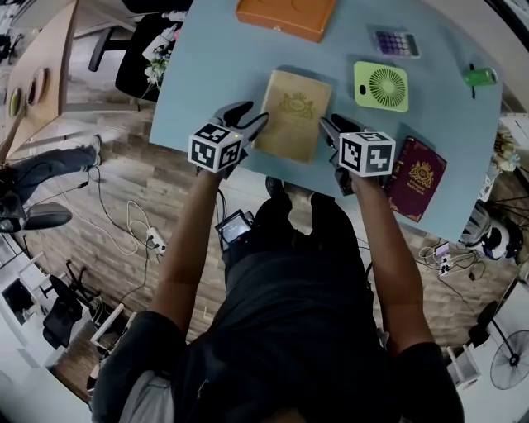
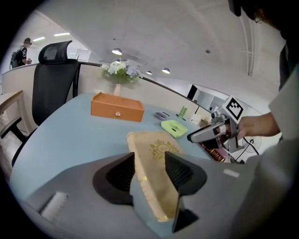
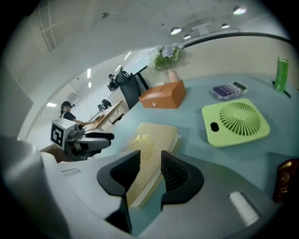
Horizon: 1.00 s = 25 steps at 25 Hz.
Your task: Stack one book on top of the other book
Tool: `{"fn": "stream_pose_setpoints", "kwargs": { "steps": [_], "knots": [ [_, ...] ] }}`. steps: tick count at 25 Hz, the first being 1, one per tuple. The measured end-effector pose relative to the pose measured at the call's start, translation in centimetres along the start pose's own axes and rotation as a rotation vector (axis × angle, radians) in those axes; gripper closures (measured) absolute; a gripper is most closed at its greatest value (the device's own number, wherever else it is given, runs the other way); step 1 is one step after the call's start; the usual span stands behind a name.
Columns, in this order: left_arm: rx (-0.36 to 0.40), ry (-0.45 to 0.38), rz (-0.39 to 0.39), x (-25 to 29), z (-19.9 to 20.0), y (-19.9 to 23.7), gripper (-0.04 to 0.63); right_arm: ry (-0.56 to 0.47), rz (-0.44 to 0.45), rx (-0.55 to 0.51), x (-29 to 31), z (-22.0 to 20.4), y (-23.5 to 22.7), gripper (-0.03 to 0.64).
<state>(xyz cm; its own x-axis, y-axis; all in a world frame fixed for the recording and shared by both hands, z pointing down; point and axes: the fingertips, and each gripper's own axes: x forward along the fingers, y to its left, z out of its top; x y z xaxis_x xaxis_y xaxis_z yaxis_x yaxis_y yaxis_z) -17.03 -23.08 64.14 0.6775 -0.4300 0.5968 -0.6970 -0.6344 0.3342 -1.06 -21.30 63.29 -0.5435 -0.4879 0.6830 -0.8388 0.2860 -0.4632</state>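
Note:
A tan book with a gold crest (image 1: 293,114) lies flat in the middle of the pale blue table (image 1: 207,74). A maroon book (image 1: 417,178) lies at the near right, apart from it. My left gripper (image 1: 248,120) is at the tan book's left edge, open. In the left gripper view the tan book's (image 2: 156,154) near edge runs through the gap of that gripper (image 2: 150,158). My right gripper (image 1: 335,128) is at the tan book's right edge, open. In the right gripper view the book's page edge (image 3: 149,149) shows between that gripper's (image 3: 150,161) jaws.
An orange box (image 1: 285,15) stands at the far edge. Right of the tan book are a flat green fan (image 1: 381,85), a small calculator (image 1: 395,41) and a green bottle (image 1: 479,77). The table's near edge runs just behind both grippers. A black chair (image 2: 53,84) stands far left.

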Motion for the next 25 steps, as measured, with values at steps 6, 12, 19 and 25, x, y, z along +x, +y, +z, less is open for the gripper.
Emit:
{"fn": "stream_pose_setpoints", "kwargs": {
  "steps": [6,12,19,25],
  "knots": [
    [-0.023,0.032,0.000,1.8,-1.5,0.7,0.379,0.038,0.007,0.038,2.3,-1.8,-1.1,0.486],
    [-0.034,0.071,-0.019,3.0,-2.8,0.6,0.371,0.063,0.017,0.081,3.9,-3.1,-1.7,0.480],
    [-0.105,0.067,-0.049,3.8,-3.8,0.4,0.371,0.031,0.088,0.145,4.3,-3.3,-1.3,0.485],
    [-0.107,0.070,-0.011,3.6,-3.3,0.3,0.371,0.004,0.092,0.182,3.6,-3.2,-1.2,0.522]
  ]
}}
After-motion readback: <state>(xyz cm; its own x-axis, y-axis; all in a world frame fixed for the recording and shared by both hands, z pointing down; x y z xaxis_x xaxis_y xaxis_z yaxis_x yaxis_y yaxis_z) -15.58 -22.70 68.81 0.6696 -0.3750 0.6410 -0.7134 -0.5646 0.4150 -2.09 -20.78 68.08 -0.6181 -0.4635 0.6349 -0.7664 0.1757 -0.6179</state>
